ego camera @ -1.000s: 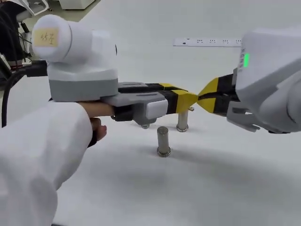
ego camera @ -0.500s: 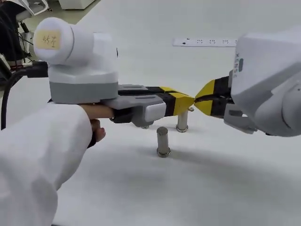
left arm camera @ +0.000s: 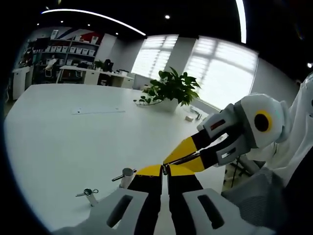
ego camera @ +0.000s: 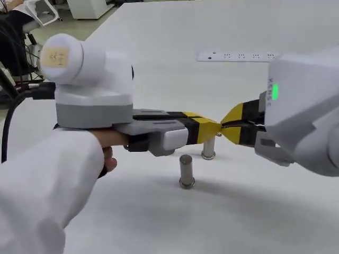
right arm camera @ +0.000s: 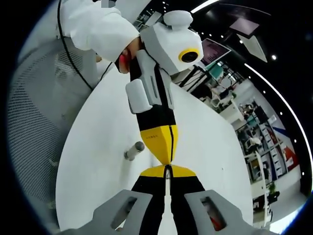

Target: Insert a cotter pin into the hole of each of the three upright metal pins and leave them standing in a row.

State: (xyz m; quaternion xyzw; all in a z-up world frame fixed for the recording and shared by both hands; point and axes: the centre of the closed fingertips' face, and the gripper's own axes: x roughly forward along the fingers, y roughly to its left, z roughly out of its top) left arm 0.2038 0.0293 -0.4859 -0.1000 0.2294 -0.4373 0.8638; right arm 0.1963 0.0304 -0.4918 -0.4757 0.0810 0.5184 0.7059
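Tip to tip above and behind the front metal pin [ego camera: 186, 170]: left gripper [ego camera: 215, 127] and right gripper [ego camera: 225, 126], jaws of each pressed together. Second metal pin [ego camera: 208, 149] just behind it.

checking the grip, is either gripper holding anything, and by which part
Cannot be told: left gripper and right gripper meet shut, tip to tip; anything pinched is too small.

Bright windows [left arm camera: 215, 68] behind a potted plant [left arm camera: 171, 90] — white workbench [left arm camera: 58, 142].
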